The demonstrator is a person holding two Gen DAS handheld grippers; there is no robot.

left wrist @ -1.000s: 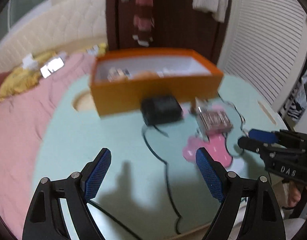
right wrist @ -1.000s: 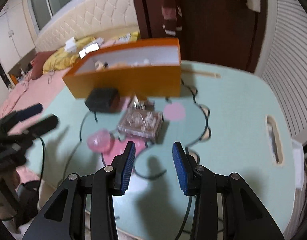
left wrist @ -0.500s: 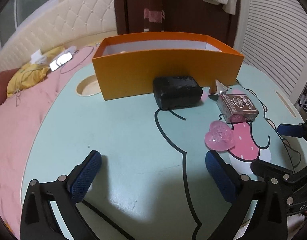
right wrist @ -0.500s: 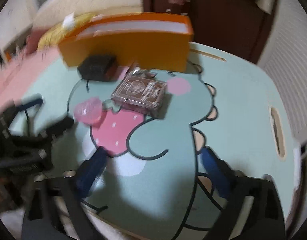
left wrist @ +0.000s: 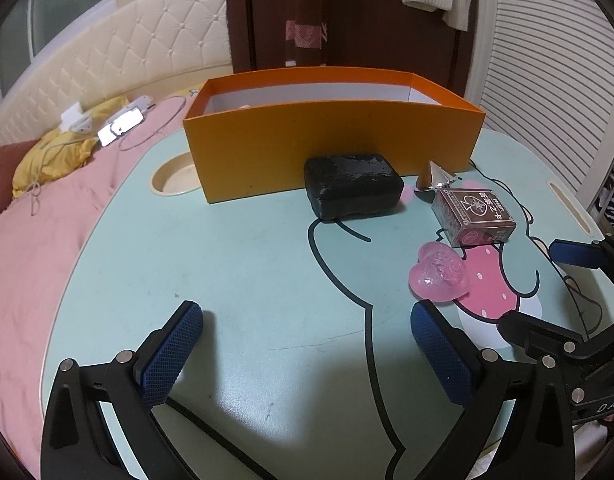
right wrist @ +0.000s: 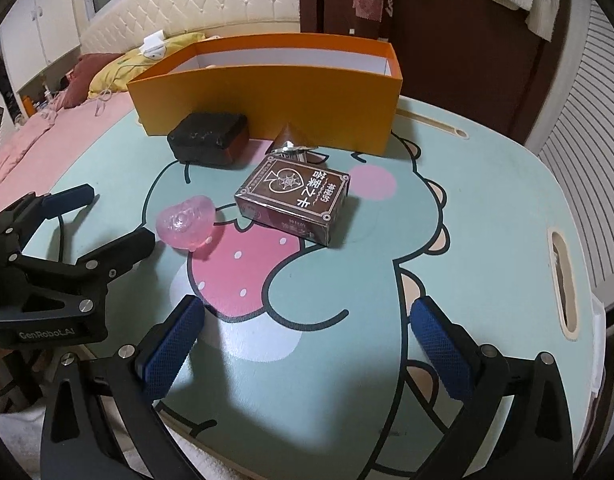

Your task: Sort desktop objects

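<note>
Mint table (left wrist: 235,264) with cartoon print carries all items; orange box (left wrist: 331,148) at far edge, open top; black case (left wrist: 353,190) touching box front wall; brown card box (right wrist: 293,200) near centre, flat; silver pyramid (right wrist: 289,142) between card box and orange box; pink heart (right wrist: 185,222) just beside card box; left gripper (left wrist: 307,354) spread wide, empty; right gripper (right wrist: 305,342) spread wide, empty.

Two fisheye views look low and close across the desk (left wrist: 235,264) from its near edge toward the orange box (left wrist: 331,144) at the far edge, the left view nearer the left side, both sharing the box (right wrist: 267,96) and the desk's middle.
</note>
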